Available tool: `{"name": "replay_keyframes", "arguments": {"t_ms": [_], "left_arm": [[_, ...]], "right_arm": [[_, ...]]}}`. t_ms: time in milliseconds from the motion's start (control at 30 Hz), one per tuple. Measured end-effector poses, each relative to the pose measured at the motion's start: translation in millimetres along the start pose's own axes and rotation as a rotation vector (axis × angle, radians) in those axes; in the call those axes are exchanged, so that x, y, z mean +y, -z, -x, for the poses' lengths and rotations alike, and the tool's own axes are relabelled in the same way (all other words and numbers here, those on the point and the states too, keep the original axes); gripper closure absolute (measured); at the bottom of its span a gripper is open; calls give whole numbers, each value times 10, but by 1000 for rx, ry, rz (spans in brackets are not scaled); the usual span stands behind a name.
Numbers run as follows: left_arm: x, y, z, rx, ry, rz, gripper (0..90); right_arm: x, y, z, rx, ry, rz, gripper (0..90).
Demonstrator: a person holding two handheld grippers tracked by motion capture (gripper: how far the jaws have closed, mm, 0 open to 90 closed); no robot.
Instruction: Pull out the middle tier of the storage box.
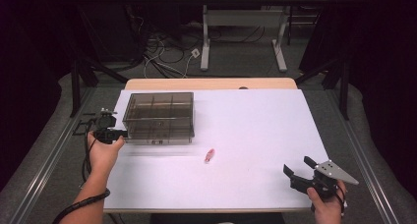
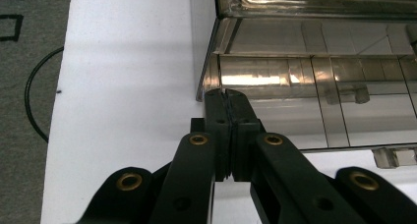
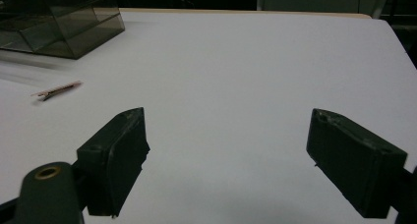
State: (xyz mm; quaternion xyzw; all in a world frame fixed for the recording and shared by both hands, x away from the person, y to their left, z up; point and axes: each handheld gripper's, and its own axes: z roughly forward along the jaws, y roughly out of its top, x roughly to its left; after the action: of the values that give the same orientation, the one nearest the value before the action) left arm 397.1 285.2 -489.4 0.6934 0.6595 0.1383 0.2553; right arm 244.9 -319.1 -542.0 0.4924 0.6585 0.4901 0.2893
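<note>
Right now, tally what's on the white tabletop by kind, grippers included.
Smoky clear compartment box: 1
Pink hair clip: 1
Handheld grippers: 2 (left gripper shut at the box's front corner, right gripper open over bare table)
Total: 4

Dim room, bright white tabletop, soft focus, box glare.

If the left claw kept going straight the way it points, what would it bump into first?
Most likely the smoky clear box: the shut left claw already sits at its near corner, touching or almost touching, I cannot tell which.
</note>
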Motion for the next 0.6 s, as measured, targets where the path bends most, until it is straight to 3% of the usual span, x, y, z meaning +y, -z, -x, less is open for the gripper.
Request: {"name": "replay_keyframes", "arguments": {"t_ms": [600], "left_arm": [[-137, 74, -21, -20, 3, 6, 893]], "right_arm": [[-1, 29, 10, -19, -9, 2, 149]]}}
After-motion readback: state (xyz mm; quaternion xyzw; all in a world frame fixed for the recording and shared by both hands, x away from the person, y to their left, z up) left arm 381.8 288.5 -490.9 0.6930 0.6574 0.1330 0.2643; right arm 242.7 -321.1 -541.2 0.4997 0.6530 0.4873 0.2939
